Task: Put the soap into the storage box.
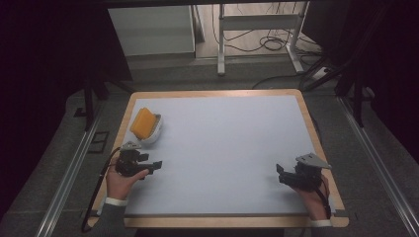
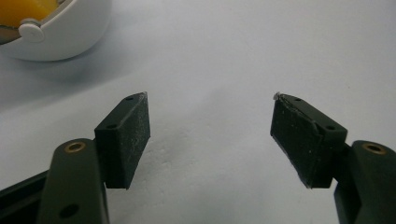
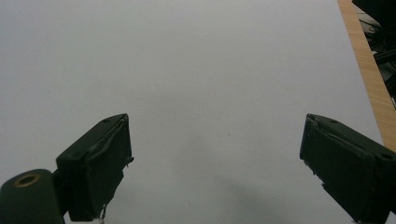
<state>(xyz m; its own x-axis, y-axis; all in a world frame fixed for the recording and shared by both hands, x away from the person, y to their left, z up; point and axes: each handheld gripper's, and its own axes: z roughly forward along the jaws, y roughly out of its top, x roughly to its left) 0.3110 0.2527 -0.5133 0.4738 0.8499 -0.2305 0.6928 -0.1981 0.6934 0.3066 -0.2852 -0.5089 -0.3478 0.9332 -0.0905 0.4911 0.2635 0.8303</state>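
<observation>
Left gripper [image 1: 150,167] sits at the lower left of the high view, jaws spread wide with nothing between them; bare table [image 1: 222,148] shows in the gap. The white bowl [image 1: 154,129] with the yellow sponge [image 1: 144,122] in it lies just above the gripper in that view, near but apart; in the left gripper view the bowl is in the upper left corner, off the jaws' line. Sponge's long axis runs toward the frame's top. Right gripper [image 1: 281,174], lower right, also wide open and empty, stands well apart. Left hand [image 1: 121,182] is clearly nearer. Nothing lies between gripper and bowl.
</observation>
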